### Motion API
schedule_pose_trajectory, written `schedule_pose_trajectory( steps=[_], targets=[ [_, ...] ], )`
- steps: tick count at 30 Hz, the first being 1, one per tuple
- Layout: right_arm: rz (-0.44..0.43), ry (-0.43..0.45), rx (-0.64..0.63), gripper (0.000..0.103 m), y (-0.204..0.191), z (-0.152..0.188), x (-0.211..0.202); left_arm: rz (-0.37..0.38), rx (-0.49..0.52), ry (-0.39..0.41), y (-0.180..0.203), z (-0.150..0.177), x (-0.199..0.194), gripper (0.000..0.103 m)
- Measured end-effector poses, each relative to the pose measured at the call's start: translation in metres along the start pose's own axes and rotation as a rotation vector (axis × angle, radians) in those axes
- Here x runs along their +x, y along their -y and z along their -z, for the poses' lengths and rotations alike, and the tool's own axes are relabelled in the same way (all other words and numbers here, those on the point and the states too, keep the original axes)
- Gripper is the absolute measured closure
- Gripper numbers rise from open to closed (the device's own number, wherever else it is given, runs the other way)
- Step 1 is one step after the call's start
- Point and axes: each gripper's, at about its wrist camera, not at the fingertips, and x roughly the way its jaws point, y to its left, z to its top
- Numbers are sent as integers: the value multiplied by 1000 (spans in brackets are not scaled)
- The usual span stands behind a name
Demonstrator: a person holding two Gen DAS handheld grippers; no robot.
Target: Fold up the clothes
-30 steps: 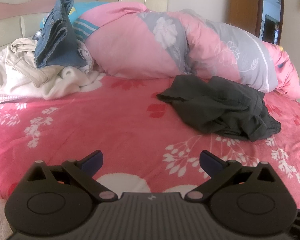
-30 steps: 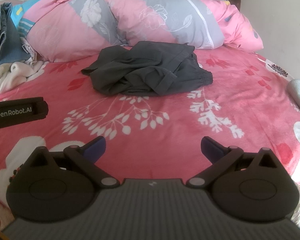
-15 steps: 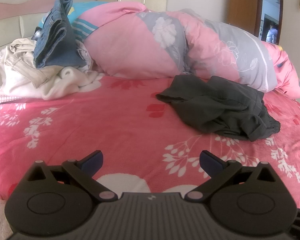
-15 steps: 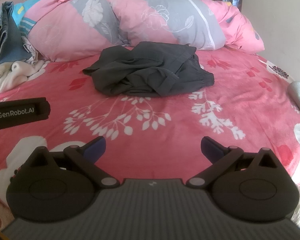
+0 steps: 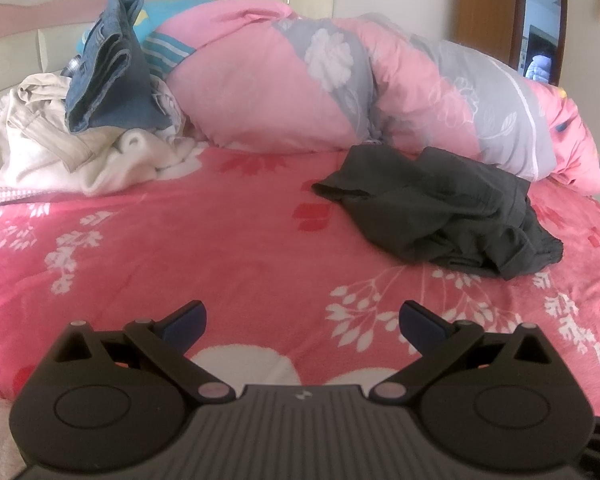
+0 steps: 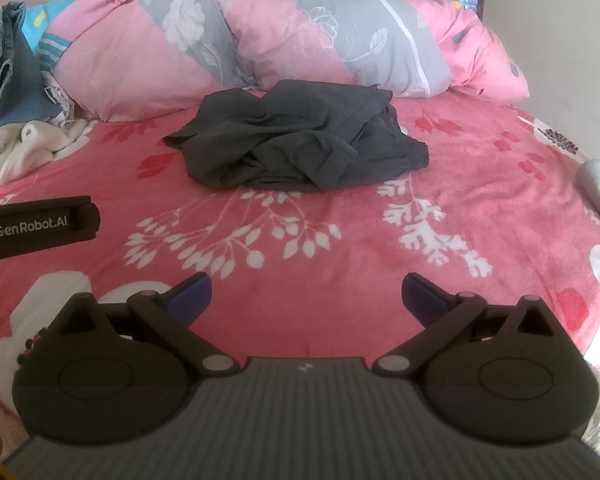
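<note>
Where quilt (image 5: 380, 92) ends, bedspread (image 5: 220, 248) begins

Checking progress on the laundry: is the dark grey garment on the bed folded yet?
Not folded. The dark grey garment lies crumpled in a loose heap on the pink bedspread, edges bunched and overlapping unevenly.

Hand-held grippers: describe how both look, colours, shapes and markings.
Left hand-held gripper and right hand-held gripper look alike: black ribbed body, two round black discs, angled linkage arms with pale pivot pins, dark blue fingertips. The left's side reads GenRobot.AI in the right view.
</note>
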Motion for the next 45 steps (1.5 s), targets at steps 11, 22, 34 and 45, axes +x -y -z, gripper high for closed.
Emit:
schedule_pose_trajectory(
  steps=[11, 22, 34, 45],
  targets=[
    [2, 22, 22, 1, 12, -2, 11, 30, 4, 18, -1, -1, 13, 0],
    [-27, 119, 9, 1, 44, -23, 52, 115, -17, 10, -3, -15, 64, 0],
    [-73, 300, -91, 1, 75, -83, 125, 199, 62, -8, 29, -60, 160, 0],
    [-195, 186, -103, 1, 67, -120, 201, 288, 143, -74, 68, -67, 206, 28]
  ],
)
